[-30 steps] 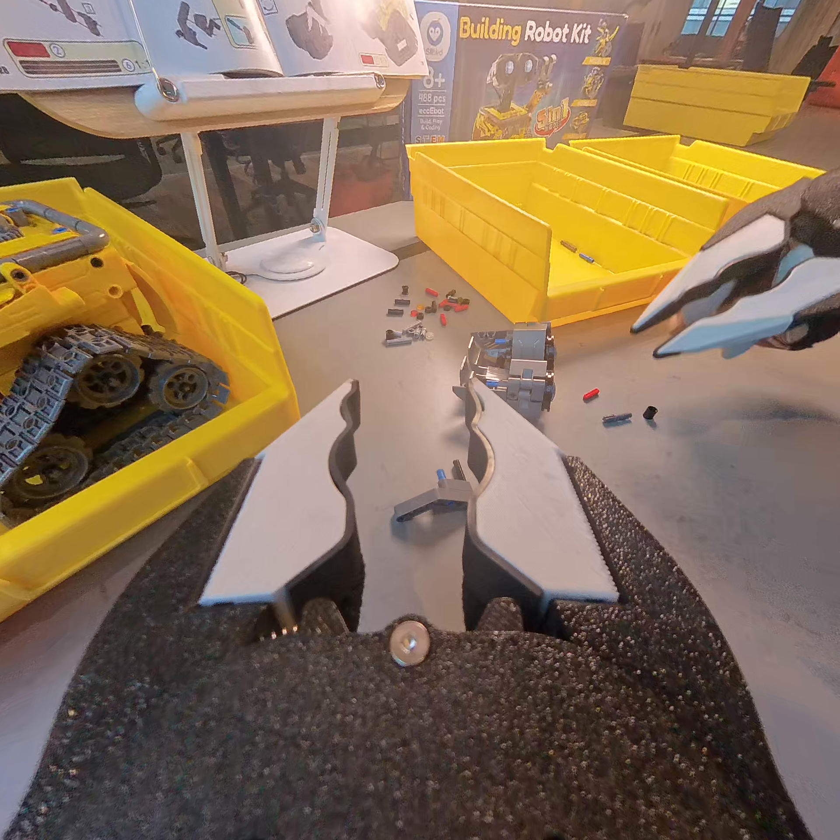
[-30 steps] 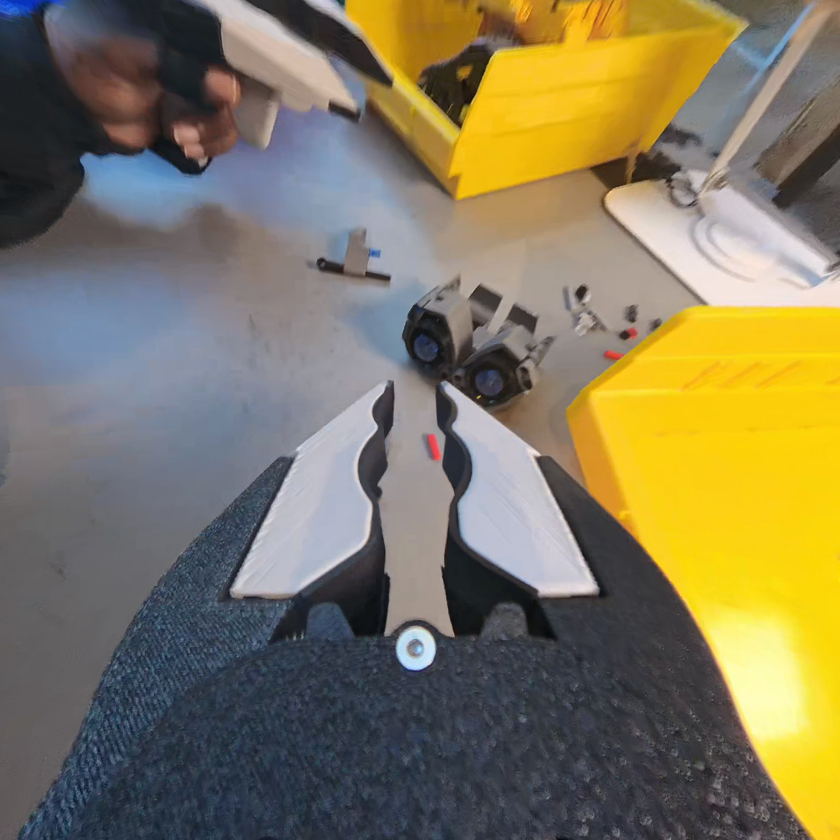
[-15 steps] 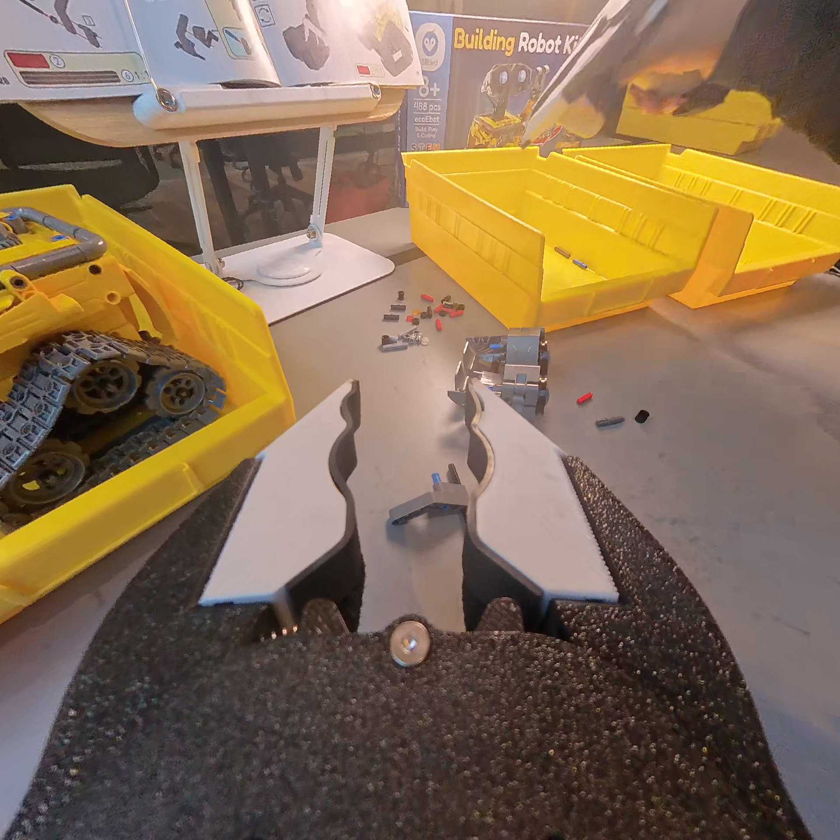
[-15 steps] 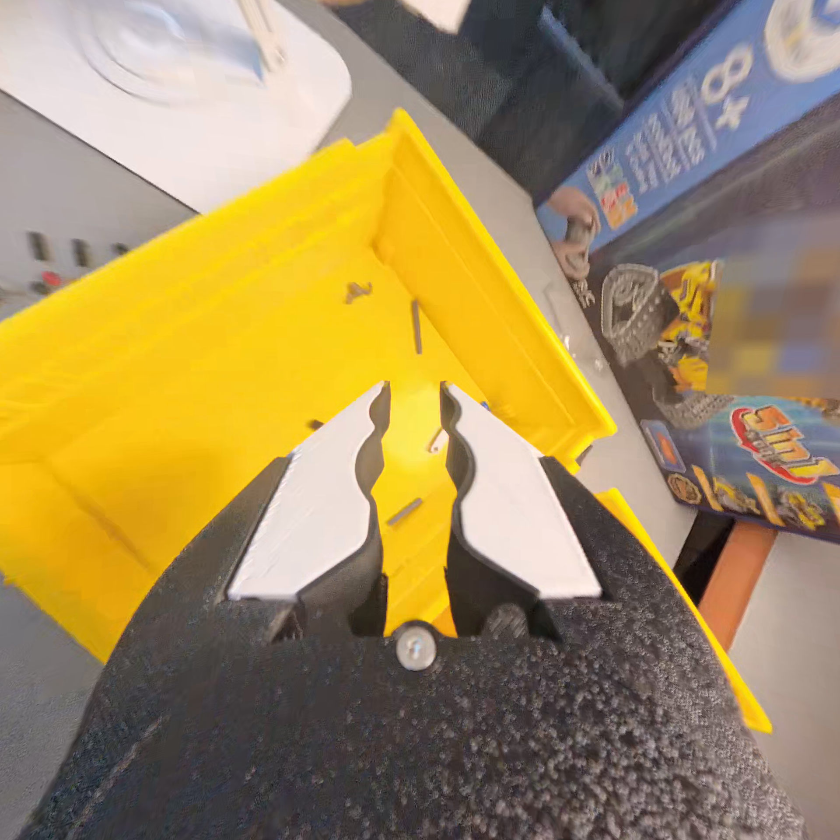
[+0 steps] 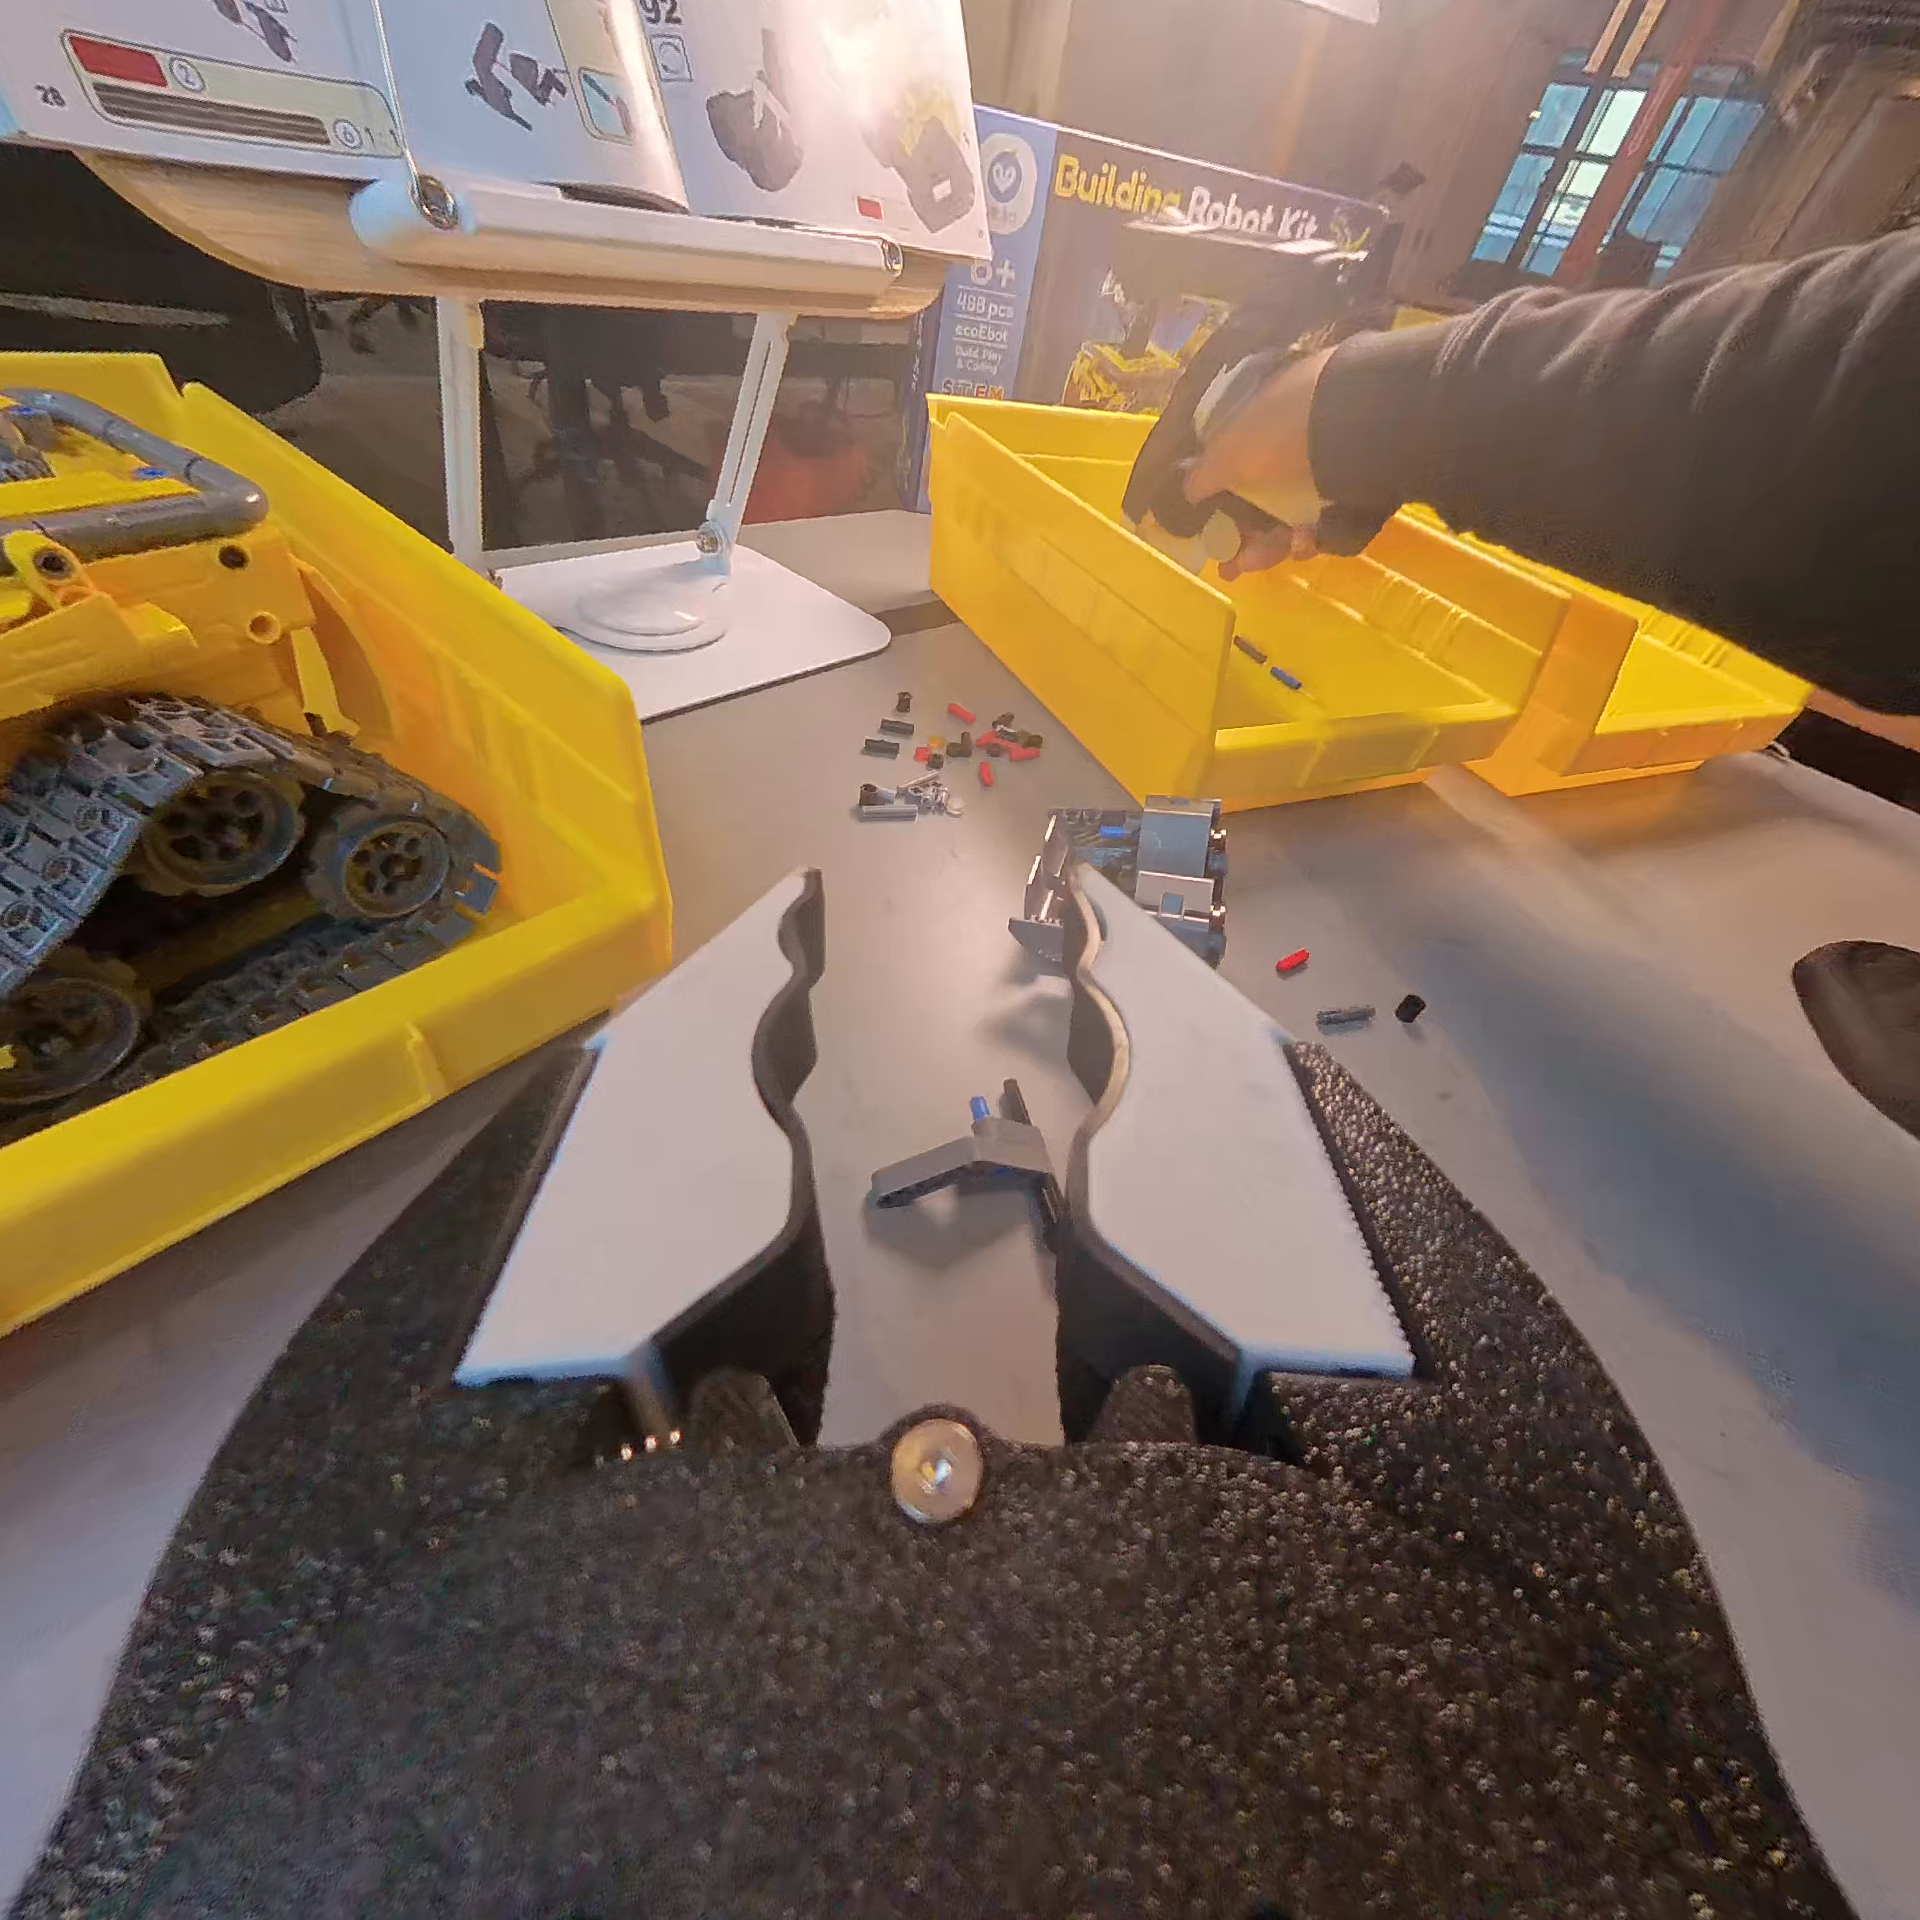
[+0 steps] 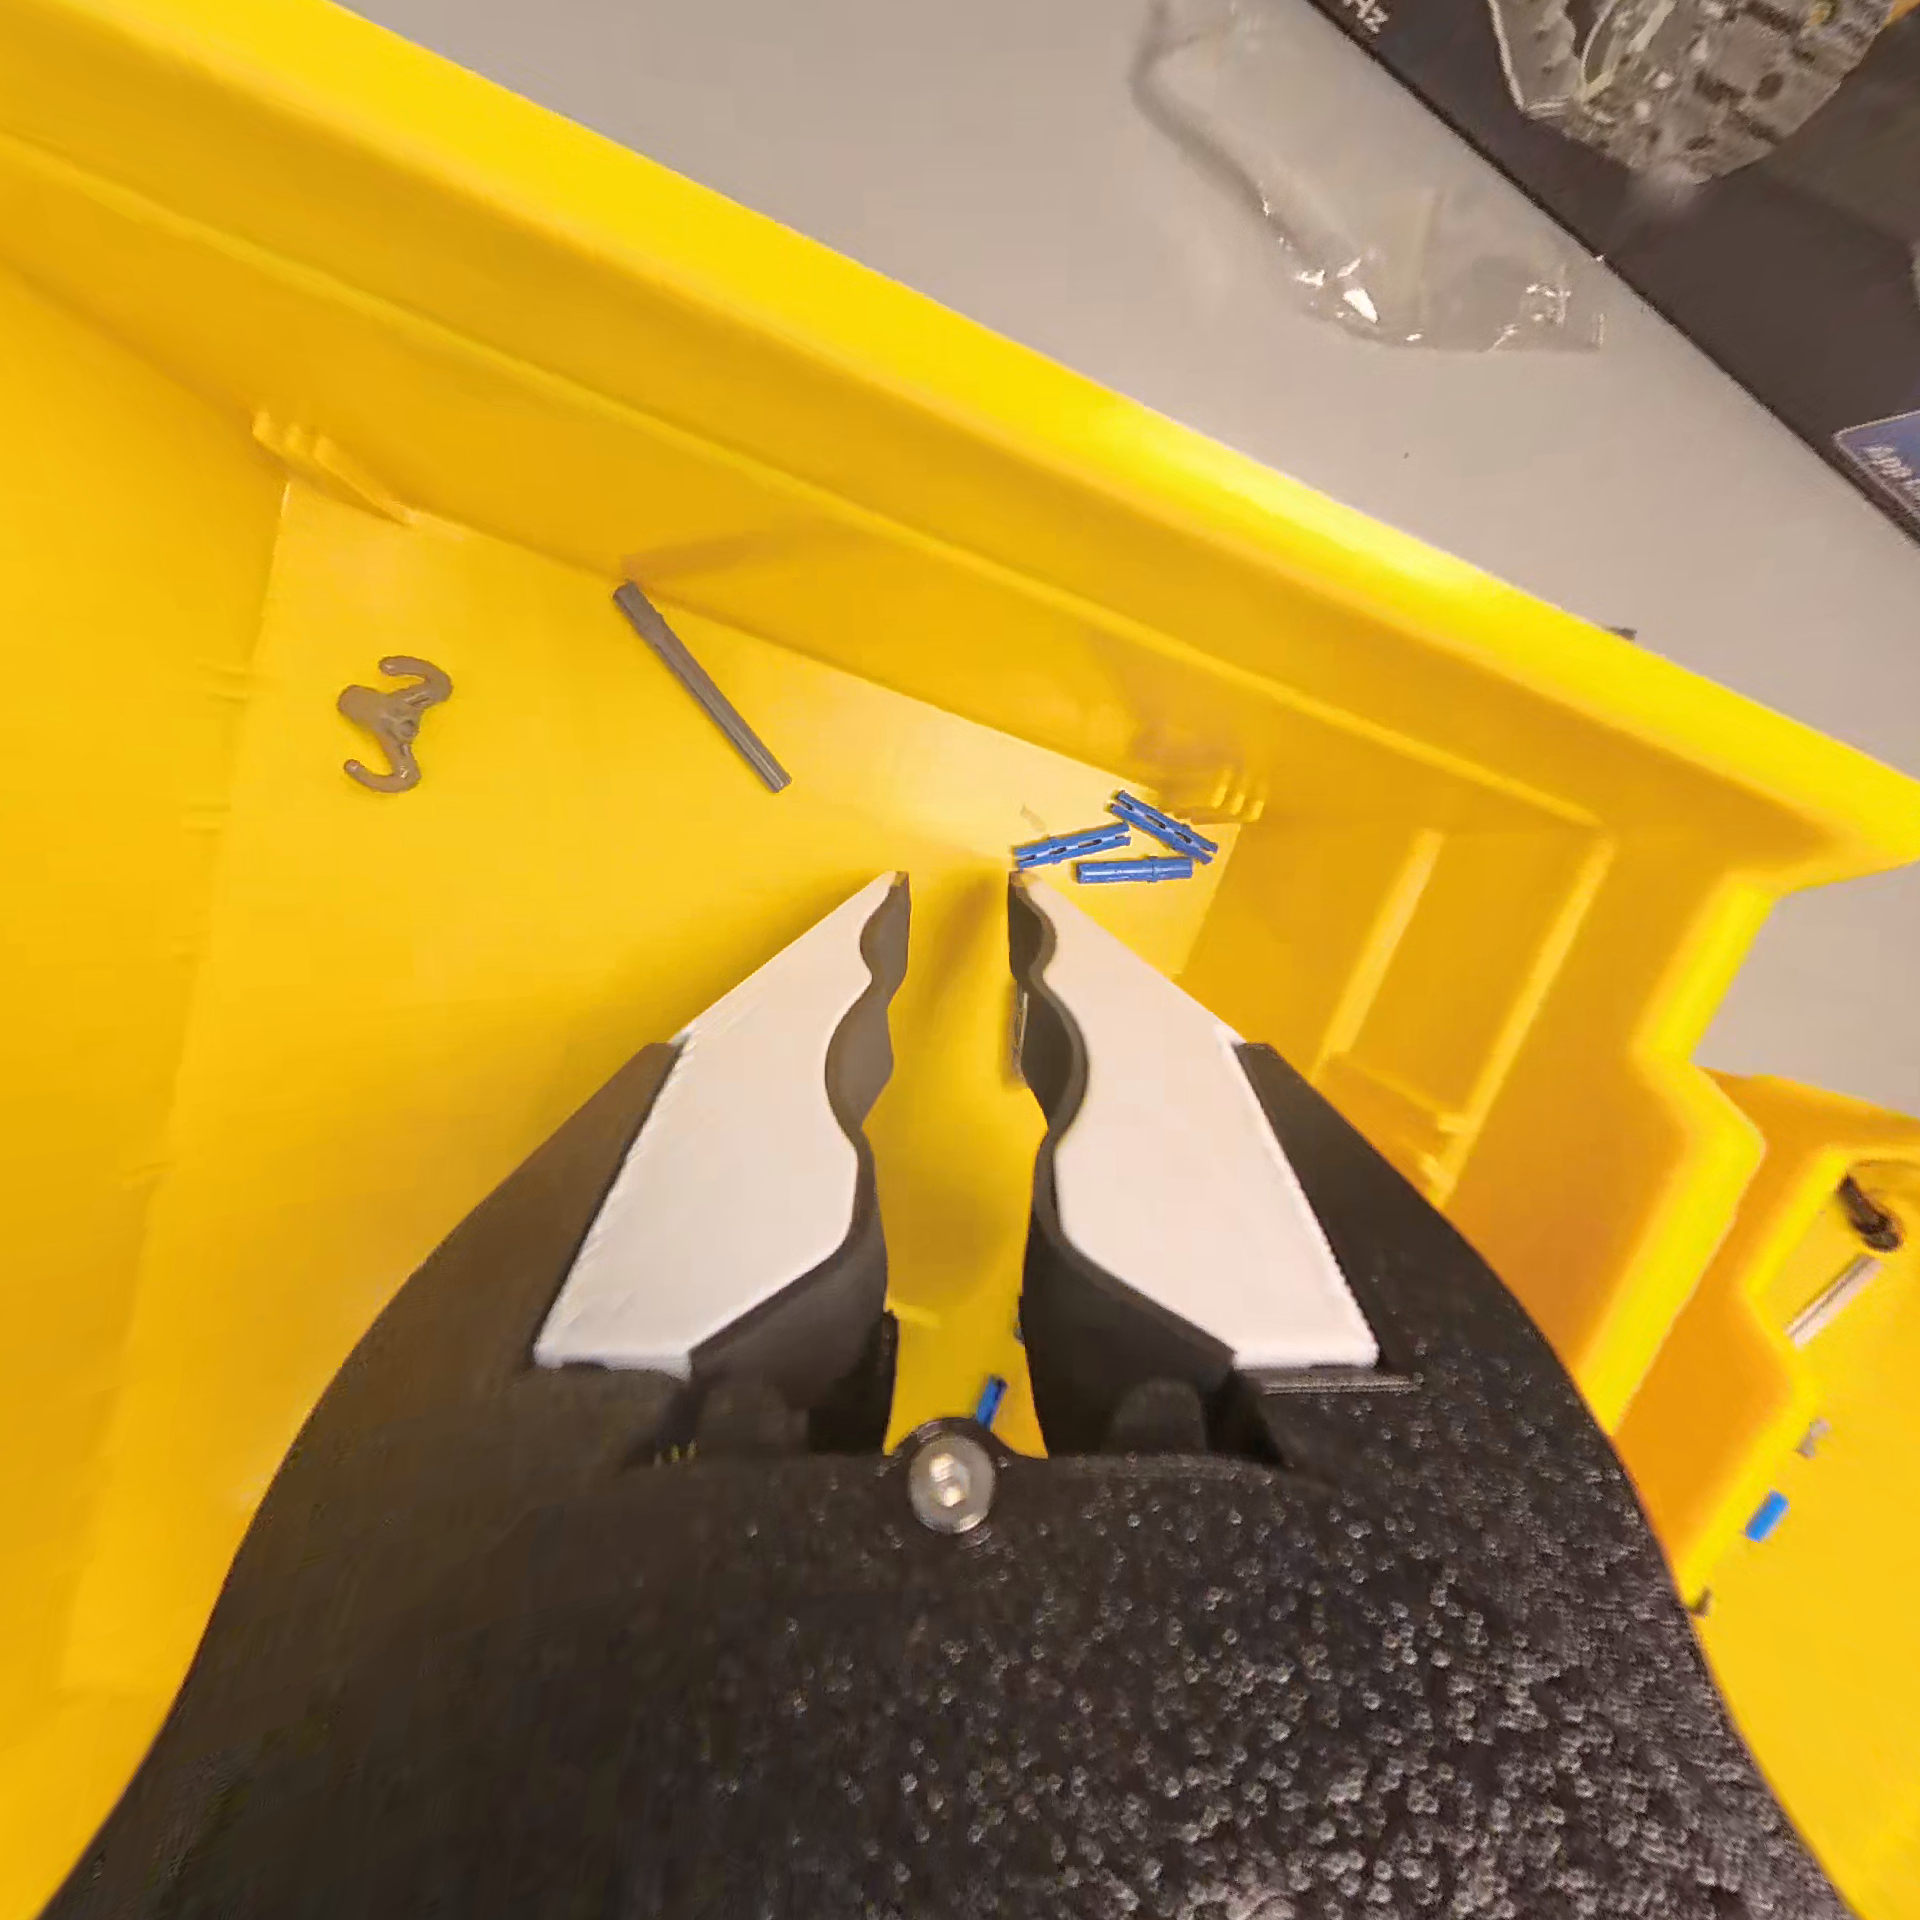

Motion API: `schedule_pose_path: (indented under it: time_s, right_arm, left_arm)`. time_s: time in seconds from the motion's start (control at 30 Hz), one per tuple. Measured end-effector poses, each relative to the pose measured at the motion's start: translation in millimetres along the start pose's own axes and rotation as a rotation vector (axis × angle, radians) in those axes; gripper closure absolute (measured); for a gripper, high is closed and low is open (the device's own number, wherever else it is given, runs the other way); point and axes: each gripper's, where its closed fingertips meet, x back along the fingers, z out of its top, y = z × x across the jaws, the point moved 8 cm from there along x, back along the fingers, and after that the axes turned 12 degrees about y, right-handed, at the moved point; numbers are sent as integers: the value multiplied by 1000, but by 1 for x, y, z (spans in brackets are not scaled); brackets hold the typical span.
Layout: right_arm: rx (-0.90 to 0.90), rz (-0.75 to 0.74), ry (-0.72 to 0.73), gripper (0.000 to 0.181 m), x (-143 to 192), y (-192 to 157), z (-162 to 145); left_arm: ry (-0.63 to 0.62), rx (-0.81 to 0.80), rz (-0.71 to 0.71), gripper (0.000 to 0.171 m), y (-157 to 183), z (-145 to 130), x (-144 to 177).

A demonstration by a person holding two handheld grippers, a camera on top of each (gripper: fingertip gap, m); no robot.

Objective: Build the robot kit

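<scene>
Both grippers empty, fingers apart
Left gripper (image 5: 940, 883) wide over a grey bracket (image 5: 961, 1164); right gripper (image 6: 958, 878) narrow inside the yellow bin (image 6: 727, 436) near blue pins (image 6: 1117, 842).

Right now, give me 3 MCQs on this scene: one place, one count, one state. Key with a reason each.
1. Where is the right gripper?
A. Over the tracked model
B. Inside a yellow bin
C. Beside the stand

2. How many blue pins lie together just past its fingertips?
A. One
B. Three
C. Six

3. How is the left gripper?
A. Open, holding nothing
B. Shut on the grey bracket
C. Shut on a red pin

Key:
1 B, bin floor and wall fill the right wrist view.
2 B, three blue pins cluster by the bin's wall.
3 A, its fingers stand apart and the grey bracket lies on the table between them, against the right finger, ungripped.
</scene>
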Motion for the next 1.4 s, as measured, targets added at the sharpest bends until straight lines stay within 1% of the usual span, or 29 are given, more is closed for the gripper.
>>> schedule_pose_path:
  time_s: [0.1,0.17,0.2,0.27,0.3,0.37,0.47,0.57,0.6,0.67,0.73,0.8,0.83,0.9,0.93,0.97,1.03,1.1,1.17,1.23,1.27,1.37,1.4]
  right_arm:
    - [-11,-87,69,166,-3,3,3]
    - [-31,-101,63,169,-8,4,0]
    - [-55,-109,54,169,-11,4,-2]
    - [-115,-136,105,177,-13,7,-3]
    - [-168,-112,116,181,-14,7,-5]
    - [-290,-81,158,181,-14,10,-9]
    - [-386,1,197,181,-12,11,-14]
    - [-427,229,217,181,-7,-1,-12]
    - [-422,250,240,181,-3,-1,-9]
    - [-325,189,270,181,6,6,-4]
    - [-214,141,244,178,13,10,1]
    - [-135,166,162,156,16,8,5]
    - [-39,146,96,154,16,6,4]
    - [188,54,-29,145,15,5,6]
    - [279,15,-67,141,15,5,9]
    - [352,-14,-109,141,13,4,11]
    - [443,-69,-206,144,9,6,13]
    - [438,-75,-277,151,3,5,12]
    - [378,-79,-334,160,-4,6,9]
    - [309,-79,-341,165,-11,6,7]
    - [279,-67,-343,171,-13,6,6]
    - [194,-41,-341,171,-12,9,6]
    - [148,-13,-331,177,-12,10,5]
  left_arm:
    - [24,18,-6,126,0,5,3]
    - [39,40,-10,126,-1,8,5]
    - [47,51,-10,126,-2,9,6]
    - [60,68,-9,126,-4,11,7]
    - [63,77,-8,126,-5,12,8]
    - [75,96,-8,126,-6,14,9]
    - [95,125,-16,126,-7,17,11]
    - [99,142,-19,126,-8,17,11]
    - [97,146,-19,126,-8,16,11]
    - [90,148,-19,126,-8,15,10]
    - [85,144,-19,126,-7,15,10]
    - [83,140,-20,126,-7,14,10]
    - [81,141,-20,126,-7,14,10]
    - [80,140,-20,126,-7,14,10]
    - [78,137,-17,126,-8,14,10]
    - [76,135,-16,126,-8,14,10]
    - [76,133,-10,126,-9,14,10]
    - [75,136,-7,126,-10,13,11]
    - [71,139,-2,126,-12,12,11]
    - [69,145,-1,126,-13,11,10]
    - [67,148,-1,126,-13,11,10]
    - [67,156,-8,126,-13,11,10]
    - [68,158,-11,126,-12,11,10]
